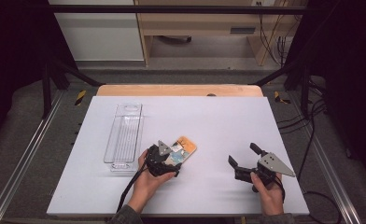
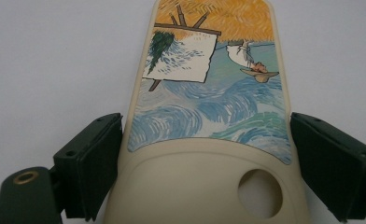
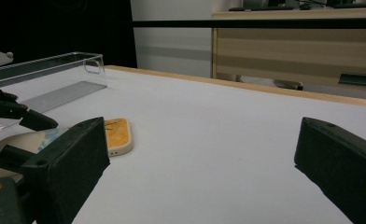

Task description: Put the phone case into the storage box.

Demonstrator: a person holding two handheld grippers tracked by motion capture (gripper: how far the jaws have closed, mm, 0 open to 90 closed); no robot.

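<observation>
On the white table (image 1: 218, 121), high view: left gripper (image 1: 168, 163) over the near end of the phone case (image 1: 185, 147), long axis running away to the right, just beside the clear tray (image 1: 124, 133) | left gripper view: jaws pressing the case's long edges, camera hole nearest | right gripper view: right gripper (image 3: 200, 172) wide, empty

I see my left gripper (image 1: 165, 161) clamped on the phone case (image 1: 183, 148), just right of the clear tray (image 1: 123, 135). My right gripper (image 1: 243, 158) hovers open, well right of the tray.
</observation>
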